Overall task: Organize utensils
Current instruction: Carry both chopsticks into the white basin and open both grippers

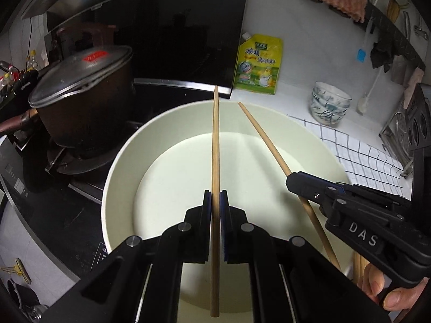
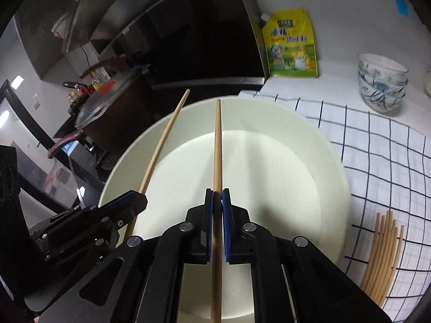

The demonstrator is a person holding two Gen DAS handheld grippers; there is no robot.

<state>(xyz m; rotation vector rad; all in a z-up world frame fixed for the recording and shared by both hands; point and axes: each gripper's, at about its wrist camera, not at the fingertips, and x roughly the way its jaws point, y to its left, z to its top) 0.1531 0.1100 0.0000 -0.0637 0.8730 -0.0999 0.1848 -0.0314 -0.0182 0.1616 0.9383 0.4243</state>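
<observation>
White kitchen surface (image 2: 336,75) under a checked cloth (image 2: 377,161) carries a big cream round basin (image 2: 331,161), stove at nine o'clock. Over it, my left hand-held gripper (image 1: 215,196) and right hand-held gripper (image 2: 217,195) each clench one wooden chopstick (image 1: 215,140) (image 2: 217,145); spare chopsticks (image 2: 382,255) lie at four o'clock.

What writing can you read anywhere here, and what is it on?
"DAS": raised letters on the right gripper, seen from the left wrist.
Yellow pouch: large Chinese characters, too blurred to read surely.
Red label on the pot lid: too small to read.
Stove panel: tiny markings, unreadable.
</observation>
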